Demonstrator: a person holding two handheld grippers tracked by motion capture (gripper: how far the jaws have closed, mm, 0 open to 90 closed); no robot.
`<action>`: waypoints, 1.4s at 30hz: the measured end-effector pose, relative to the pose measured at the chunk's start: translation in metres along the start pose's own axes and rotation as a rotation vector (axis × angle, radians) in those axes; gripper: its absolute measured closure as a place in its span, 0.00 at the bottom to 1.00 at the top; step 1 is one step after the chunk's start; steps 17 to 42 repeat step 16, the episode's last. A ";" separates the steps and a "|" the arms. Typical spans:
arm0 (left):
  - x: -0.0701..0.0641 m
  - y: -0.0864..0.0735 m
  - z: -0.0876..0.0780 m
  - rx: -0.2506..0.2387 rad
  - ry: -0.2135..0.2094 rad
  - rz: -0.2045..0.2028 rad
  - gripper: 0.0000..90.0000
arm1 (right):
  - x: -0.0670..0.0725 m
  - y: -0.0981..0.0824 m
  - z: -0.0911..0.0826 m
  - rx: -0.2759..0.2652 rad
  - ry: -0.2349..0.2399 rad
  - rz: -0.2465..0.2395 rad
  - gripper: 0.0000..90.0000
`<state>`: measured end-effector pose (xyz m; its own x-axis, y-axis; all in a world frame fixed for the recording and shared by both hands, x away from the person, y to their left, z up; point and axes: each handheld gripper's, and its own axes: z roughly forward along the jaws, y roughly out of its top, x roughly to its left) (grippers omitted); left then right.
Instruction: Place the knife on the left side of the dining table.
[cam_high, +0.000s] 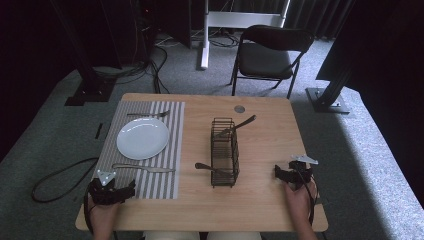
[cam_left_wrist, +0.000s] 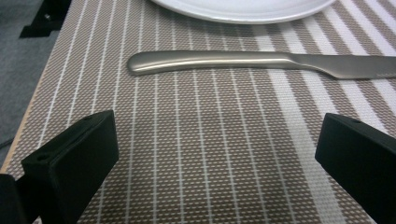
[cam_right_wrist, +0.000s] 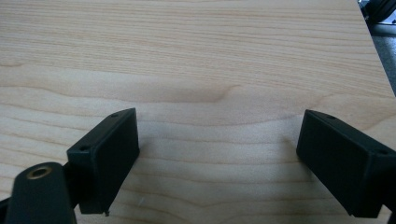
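Left tool (cam_high: 131, 188) and right tool (cam_high: 276, 171), jaws apart and empty, at the bench's (cam_high: 260, 200) near corners, the left facing a knife (cam_left_wrist: 261, 63).

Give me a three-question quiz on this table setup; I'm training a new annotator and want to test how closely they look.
1. True or false: the knife lies on the striped placemat between the white plate and the left gripper.
2. What holds the utensils at the middle of the table?
A. a glass jar
B. a black wire basket
C. a ceramic mug
3. Fill in: both the left gripper and the right gripper have their jaws ____, with nothing between them.

Key:
1. True
2. B: the black wire basket
3. open
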<state>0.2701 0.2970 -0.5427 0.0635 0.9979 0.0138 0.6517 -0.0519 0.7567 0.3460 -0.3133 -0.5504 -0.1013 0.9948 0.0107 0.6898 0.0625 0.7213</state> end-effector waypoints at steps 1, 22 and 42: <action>0.000 0.000 0.000 0.000 0.000 0.000 0.00 | 0.000 0.000 0.000 0.000 0.000 0.000 0.14; 0.004 0.001 0.002 0.014 0.037 -0.048 0.00 | 0.000 0.000 0.000 0.000 0.000 0.000 0.14; 0.004 0.001 0.002 0.014 0.037 -0.048 0.00 | 0.000 0.000 0.000 0.000 0.000 0.000 0.14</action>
